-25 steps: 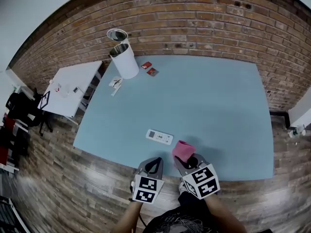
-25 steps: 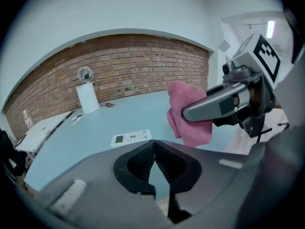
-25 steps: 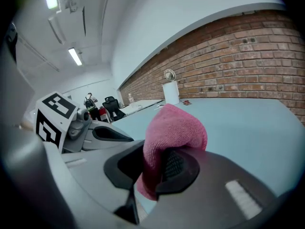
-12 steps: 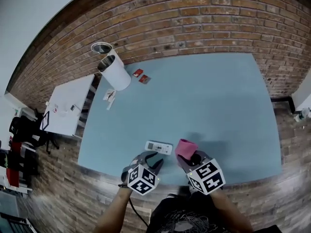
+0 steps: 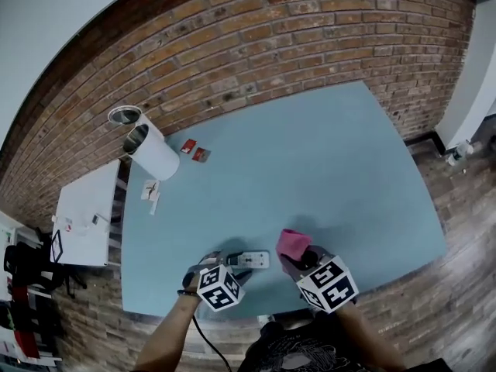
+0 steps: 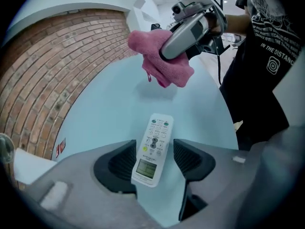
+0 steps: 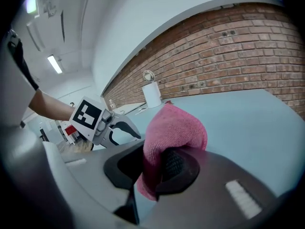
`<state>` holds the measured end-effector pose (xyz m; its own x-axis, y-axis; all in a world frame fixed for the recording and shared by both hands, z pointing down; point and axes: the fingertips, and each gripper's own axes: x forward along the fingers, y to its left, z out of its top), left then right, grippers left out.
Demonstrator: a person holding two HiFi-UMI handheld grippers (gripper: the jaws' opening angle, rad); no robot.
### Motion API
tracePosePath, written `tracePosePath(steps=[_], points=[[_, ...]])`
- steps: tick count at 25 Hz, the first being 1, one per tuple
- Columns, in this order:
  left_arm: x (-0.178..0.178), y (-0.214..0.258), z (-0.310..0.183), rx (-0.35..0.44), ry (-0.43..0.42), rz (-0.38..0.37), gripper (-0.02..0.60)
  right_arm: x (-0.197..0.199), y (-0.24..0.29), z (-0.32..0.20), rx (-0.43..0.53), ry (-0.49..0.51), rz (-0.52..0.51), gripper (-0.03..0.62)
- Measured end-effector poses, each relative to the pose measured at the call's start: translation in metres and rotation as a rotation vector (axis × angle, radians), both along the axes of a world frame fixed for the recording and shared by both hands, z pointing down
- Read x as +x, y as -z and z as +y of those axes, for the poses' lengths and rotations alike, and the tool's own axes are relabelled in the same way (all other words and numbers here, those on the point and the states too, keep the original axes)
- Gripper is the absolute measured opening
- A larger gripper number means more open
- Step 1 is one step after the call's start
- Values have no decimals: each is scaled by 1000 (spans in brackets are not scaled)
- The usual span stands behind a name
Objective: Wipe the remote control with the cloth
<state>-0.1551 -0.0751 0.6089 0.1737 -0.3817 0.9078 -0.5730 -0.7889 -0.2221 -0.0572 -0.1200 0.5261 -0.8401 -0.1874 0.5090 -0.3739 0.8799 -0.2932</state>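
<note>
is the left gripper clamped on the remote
No, the left gripper has just been opening its jaws; the remote lies ungripped between them.

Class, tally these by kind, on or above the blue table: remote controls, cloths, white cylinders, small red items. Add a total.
Remote control: 1
Pink cloth: 1
White cylinder: 1
Small red items: 2
Total: 5

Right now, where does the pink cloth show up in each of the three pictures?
Head view: cloth low centre, in the right claw.
Left gripper view: cloth top centre, beyond the remote.
Right gripper view: cloth dead centre, pinched in that claw.
Shared landmark: the brick wall.
</note>
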Motion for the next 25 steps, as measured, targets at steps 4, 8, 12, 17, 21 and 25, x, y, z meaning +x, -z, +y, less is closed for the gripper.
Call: tracePosePath(steps=[4, 8, 12, 17, 21, 25], points=[[1, -9, -9, -56, -122, -5, 256, -4, -3, 3, -5, -58, 23, 63], [5, -21, -6, -158, -219, 7, 288, -2, -2, 4, 3, -122, 35, 63], [6, -30, -5, -228, -270, 0, 288, 6, -3, 1, 0, -190, 50, 63], [7, -36, 1, -332, -310, -20, 264, 9, -4, 2, 0, -239, 56, 63], [10, -37, 1, -376, -308, -47, 244, 10, -3, 4, 10, -254, 54, 63], [10, -34, 1, -364, -268, -10, 236, 15, 3, 3, 23, -276, 43, 63]])
